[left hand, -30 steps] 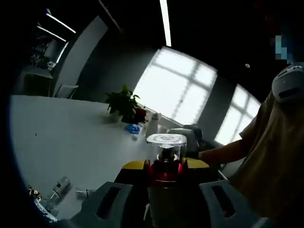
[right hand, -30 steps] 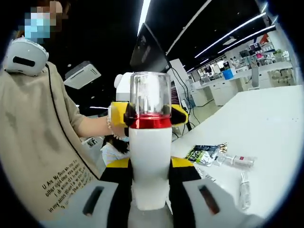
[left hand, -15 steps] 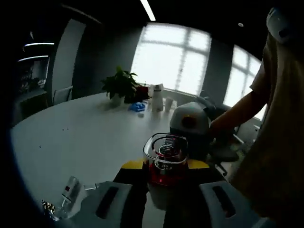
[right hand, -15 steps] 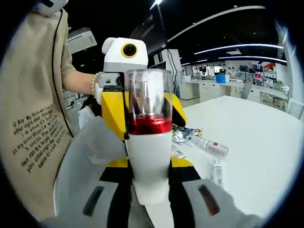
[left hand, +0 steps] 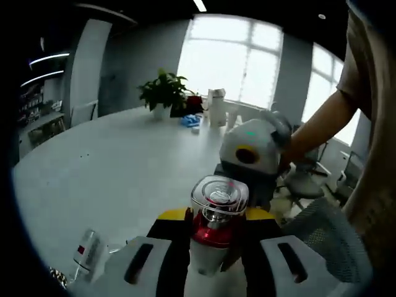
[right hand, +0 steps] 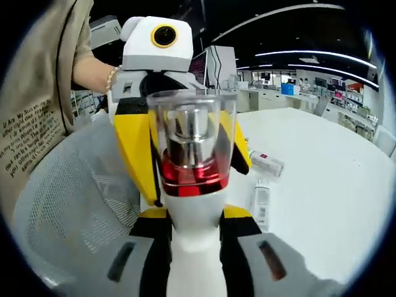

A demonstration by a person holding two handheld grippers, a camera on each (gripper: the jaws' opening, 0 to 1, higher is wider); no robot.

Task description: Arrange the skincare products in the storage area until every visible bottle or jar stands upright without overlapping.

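Observation:
A white skincare bottle with a red collar and a clear cap stands up between my right gripper's jaws, which are shut on its body. My left gripper comes in from behind the bottle, and its yellow jaws clamp both sides of the cap and collar. In the left gripper view the same bottle sits in my left gripper, cap top facing the camera, with the right gripper's white housing just beyond. A person's hands hold both tools.
Two small tubes lie flat on the white table. Another small red-labelled bottle lies low left on the table. A grey mesh chair is close by. A potted plant and cartons stand far off.
Both views have tipped down toward the table. The left gripper has drawn in and closed around the bottle's cap while the right gripper kept its hold on the body.

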